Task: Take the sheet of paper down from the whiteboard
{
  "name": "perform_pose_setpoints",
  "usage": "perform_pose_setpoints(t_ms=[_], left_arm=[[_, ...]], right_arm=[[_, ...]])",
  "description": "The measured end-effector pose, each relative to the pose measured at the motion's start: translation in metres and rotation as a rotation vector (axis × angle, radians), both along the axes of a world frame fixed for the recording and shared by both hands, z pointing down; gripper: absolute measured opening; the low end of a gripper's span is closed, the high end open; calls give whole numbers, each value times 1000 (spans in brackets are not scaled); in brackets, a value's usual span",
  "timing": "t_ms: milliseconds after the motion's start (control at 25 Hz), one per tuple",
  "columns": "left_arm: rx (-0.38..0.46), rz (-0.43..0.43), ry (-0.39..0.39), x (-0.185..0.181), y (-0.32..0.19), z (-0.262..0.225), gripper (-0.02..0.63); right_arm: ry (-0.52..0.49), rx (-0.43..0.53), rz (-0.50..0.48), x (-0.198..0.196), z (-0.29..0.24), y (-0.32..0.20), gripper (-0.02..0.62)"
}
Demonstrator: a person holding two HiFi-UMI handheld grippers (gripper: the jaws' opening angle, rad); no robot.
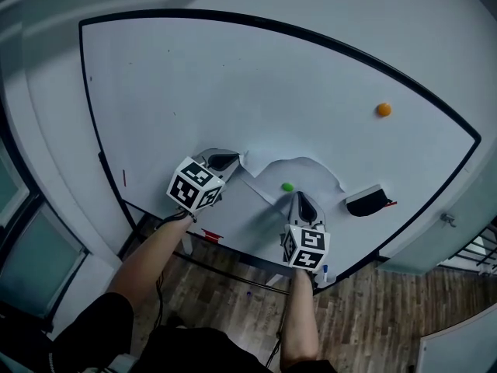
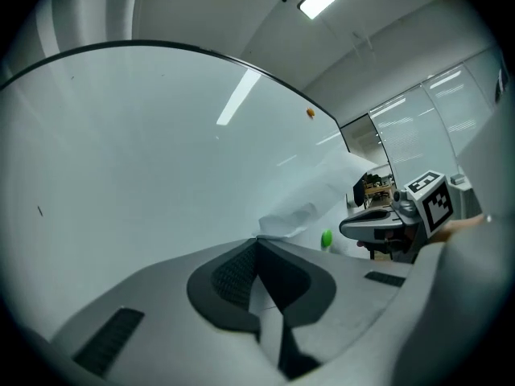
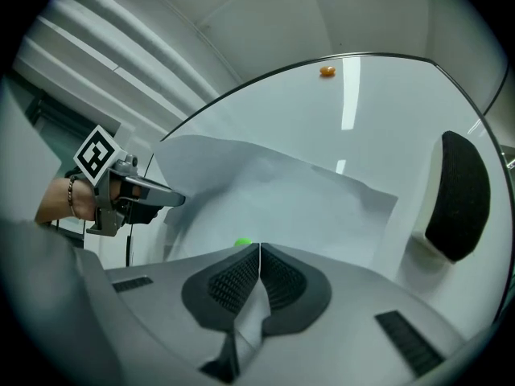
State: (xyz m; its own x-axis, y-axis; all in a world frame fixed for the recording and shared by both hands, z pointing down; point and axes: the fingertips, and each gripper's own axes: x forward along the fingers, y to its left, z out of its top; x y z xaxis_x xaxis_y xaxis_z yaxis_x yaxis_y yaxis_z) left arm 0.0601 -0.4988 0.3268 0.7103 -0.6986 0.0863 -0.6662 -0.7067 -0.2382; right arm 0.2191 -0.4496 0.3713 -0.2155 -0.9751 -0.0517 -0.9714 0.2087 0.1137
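Smooth grey plastic for the left gripper and the right gripper, each carrying a white cube printed with black square markers. Inside each, dark pads with a fine mesh texture, and small black ribbed strips set into the grey shells. Black short sleeve on the left arm, thin bracelet at the left wrist.

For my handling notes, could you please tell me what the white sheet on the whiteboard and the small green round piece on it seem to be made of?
The white sheet looks like thin matte paper: it bows and creases away from the whiteboard. The small green round piece looks like smooth plastic, probably a magnet, though too small to confirm.
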Motion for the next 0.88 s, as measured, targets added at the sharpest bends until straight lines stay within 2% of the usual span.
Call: perform_pose_setpoints(t_ms=[520, 720, 880], left_arm=[[-136, 44, 37, -22, -1, 62, 20], [-145, 73, 44, -23, 1, 75, 20], [-122, 97, 56, -24, 2, 76, 20]], right_arm=[[27, -26, 95, -9, 15, 5, 25], [36, -23, 141, -9, 15, 6, 25], [32, -21, 153, -13, 13, 6, 25]])
